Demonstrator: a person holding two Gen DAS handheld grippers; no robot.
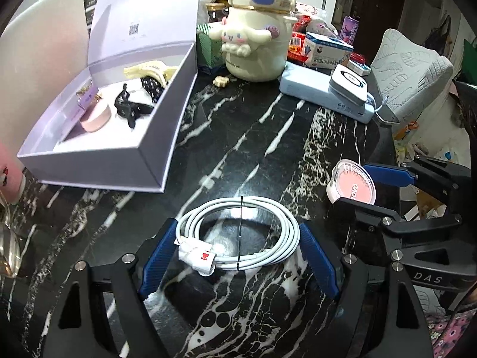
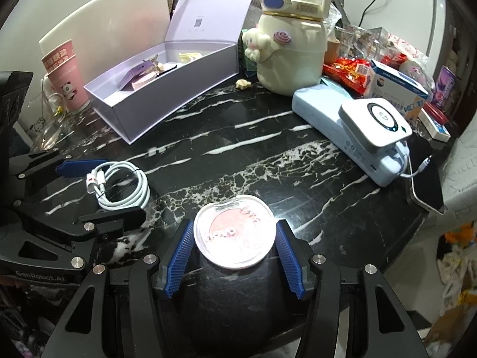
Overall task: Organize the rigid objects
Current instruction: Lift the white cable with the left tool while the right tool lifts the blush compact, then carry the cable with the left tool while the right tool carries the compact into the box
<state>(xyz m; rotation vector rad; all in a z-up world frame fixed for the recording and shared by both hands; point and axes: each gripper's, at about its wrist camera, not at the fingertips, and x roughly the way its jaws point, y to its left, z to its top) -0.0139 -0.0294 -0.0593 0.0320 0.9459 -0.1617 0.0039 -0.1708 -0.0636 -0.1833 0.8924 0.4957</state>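
A coiled white charging cable (image 1: pixel 238 238) lies low over the black marble table (image 1: pixel 238 137). My left gripper (image 1: pixel 238 226) is shut on it, one blue pad against each side of the coil. Off to the right, a round pink blush compact (image 1: pixel 353 185) is tilted up, pinched in my right gripper (image 1: pixel 351 186). In the right wrist view the compact (image 2: pixel 234 232) sits between both pads of the right gripper (image 2: pixel 234 223), touching each. The cable (image 2: pixel 122 185) and left gripper (image 2: pixel 123 185) show at the left. An open lilac box (image 1: pixel 98 161) holding small items stands at the back left.
A cream character jug (image 1: pixel 256 44) stands behind the box (image 2: pixel 149 113). A pale blue case (image 1: pixel 325 98) carrying a white device (image 1: pixel 348 85) lies at the back right, next to a phone (image 2: pixel 423 173) and snack packs. Pink paper cups (image 2: pixel 65 80) stand far left.
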